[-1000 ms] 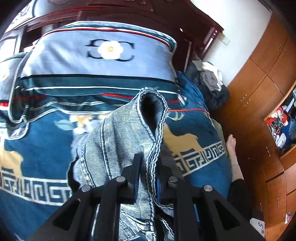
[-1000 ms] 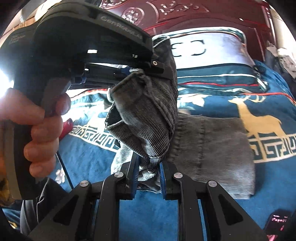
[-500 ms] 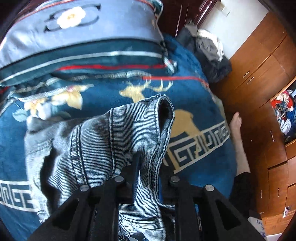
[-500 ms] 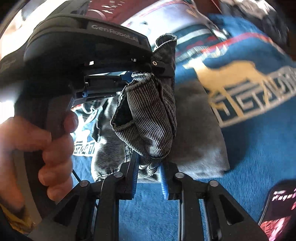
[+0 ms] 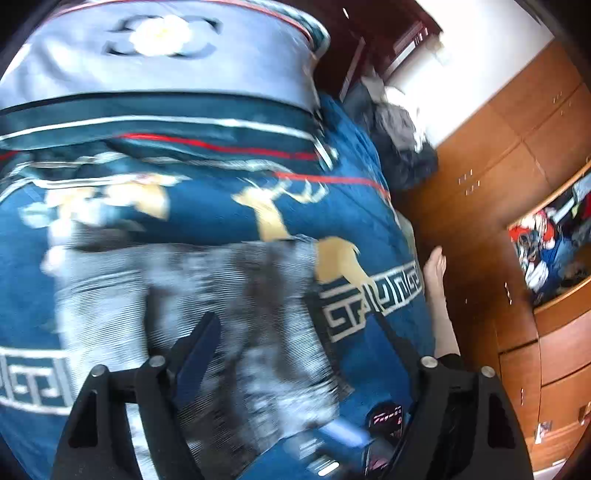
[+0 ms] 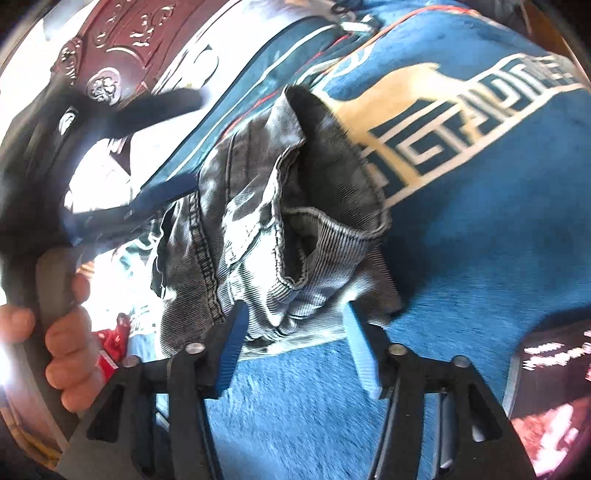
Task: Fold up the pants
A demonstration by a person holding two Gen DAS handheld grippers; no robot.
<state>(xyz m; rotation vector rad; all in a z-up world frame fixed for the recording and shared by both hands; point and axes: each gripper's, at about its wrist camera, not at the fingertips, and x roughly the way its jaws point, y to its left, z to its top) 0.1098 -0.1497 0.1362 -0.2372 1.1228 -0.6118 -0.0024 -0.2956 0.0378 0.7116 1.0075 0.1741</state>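
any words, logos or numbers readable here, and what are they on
No text can be read for certain.
Phone screen: pale lines of text, too blurred to read.
Pillow: an interlocked double-C emblem with a flower, no words.
Bedspread: key-pattern border and gold deer, only pattern.
Jeans: no label visible.

Bare blue blanket [image 6: 498, 240] right of the pants [image 6: 280, 221] is passable; phone [image 6: 546, 384] near right, pillow [image 5: 155, 62] behind block.

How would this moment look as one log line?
left hand-held gripper: opening, released | right hand-held gripper: opening, released | pants: folded on bed
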